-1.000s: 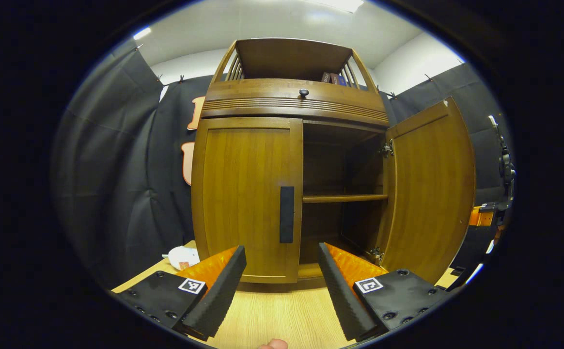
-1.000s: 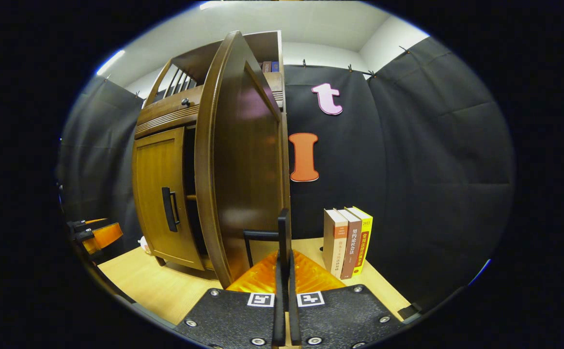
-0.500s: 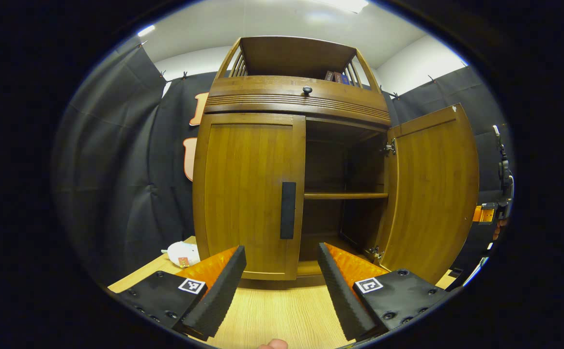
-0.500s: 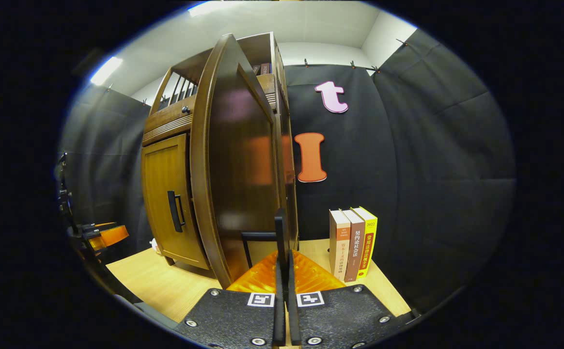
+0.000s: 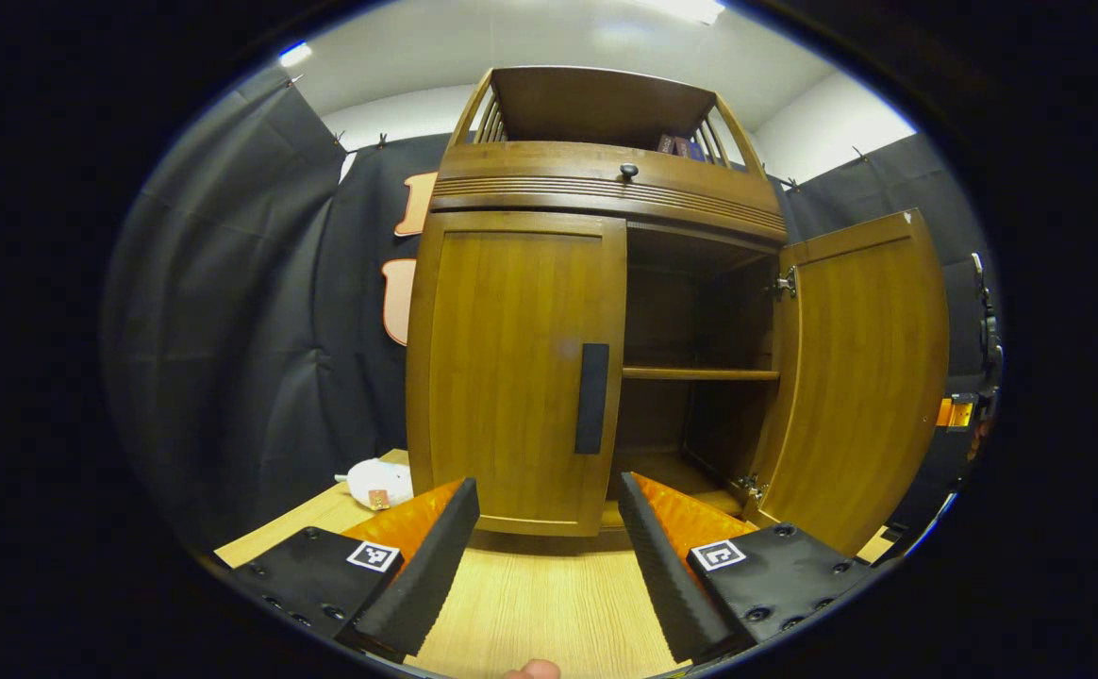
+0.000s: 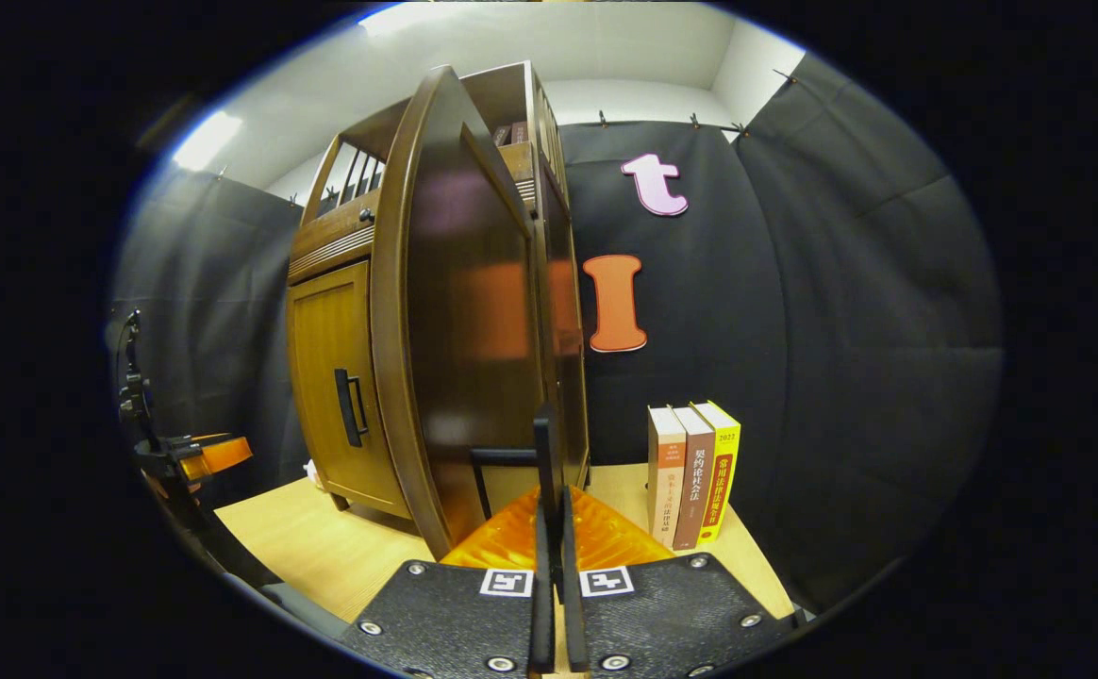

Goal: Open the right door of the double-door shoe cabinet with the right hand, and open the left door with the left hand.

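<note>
The wooden shoe cabinet (image 5: 606, 189) stands on a light table. Its left door (image 5: 511, 368) is closed, with a dark vertical handle (image 5: 591, 398) at its inner edge. The right door (image 5: 865, 377) stands swung wide, baring the inside shelf (image 5: 700, 373). My left gripper (image 5: 545, 500) is open, low in front of the left door and apart from it. In the right gripper view the right door (image 6: 464, 330) is seen edge-on, and my right gripper (image 6: 554, 500) is shut on that door's handle (image 6: 549, 443). The left gripper (image 6: 200, 457) shows far off at the left.
Three upright books (image 6: 695, 471) stand on the table (image 5: 549, 604) to the right of the cabinet, against the black cloth. A small white soft toy (image 5: 377, 483) lies left of the cabinet. A drawer knob (image 5: 628, 172) sits above the doors.
The right door has swung a little wider with my right gripper on its handle. The cabinet has slid rightward in the left gripper view; the left gripper stays open.
</note>
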`<state>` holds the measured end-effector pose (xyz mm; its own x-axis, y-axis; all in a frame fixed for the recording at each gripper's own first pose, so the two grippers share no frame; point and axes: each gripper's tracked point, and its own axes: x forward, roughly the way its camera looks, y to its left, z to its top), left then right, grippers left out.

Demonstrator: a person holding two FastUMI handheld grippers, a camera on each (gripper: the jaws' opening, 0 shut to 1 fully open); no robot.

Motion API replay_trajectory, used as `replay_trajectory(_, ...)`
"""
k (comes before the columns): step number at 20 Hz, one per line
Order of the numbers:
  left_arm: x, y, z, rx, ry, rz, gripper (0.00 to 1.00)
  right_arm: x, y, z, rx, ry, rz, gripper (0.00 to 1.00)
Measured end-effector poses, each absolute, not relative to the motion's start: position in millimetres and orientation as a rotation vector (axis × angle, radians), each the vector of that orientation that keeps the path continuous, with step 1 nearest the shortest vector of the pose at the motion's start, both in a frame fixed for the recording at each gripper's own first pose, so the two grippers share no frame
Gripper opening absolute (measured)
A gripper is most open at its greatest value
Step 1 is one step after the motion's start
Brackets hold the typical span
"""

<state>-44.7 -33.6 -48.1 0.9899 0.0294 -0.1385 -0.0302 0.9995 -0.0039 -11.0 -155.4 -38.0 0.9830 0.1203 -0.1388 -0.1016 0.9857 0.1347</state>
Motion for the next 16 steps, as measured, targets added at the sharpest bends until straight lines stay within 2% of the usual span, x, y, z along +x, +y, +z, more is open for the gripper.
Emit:
replay_trajectory(1, -45, -32, -48, -0.003, 0.139, 0.034, 0.94, -14, -157, -40, 0.127, 0.149, 0.103, 0.04)
replay_trajectory(8, -28, -41, -47, -0.025, 0.166, -0.002, 0.94, -52, -168, -59, 0.128, 0.189, 0.047, 0.04)
replay_trajectory(13, -14, -50, -39, -0.018, 0.166, -0.020, 0.96, -77, -185, -42, 0.161, 0.154, -0.068, 0.04)
replay_trajectory(16, -7, -53, -32, -0.011, 0.143, -0.027, 0.94, -88, -188, -17, 0.117, 0.123, -0.142, 0.04)
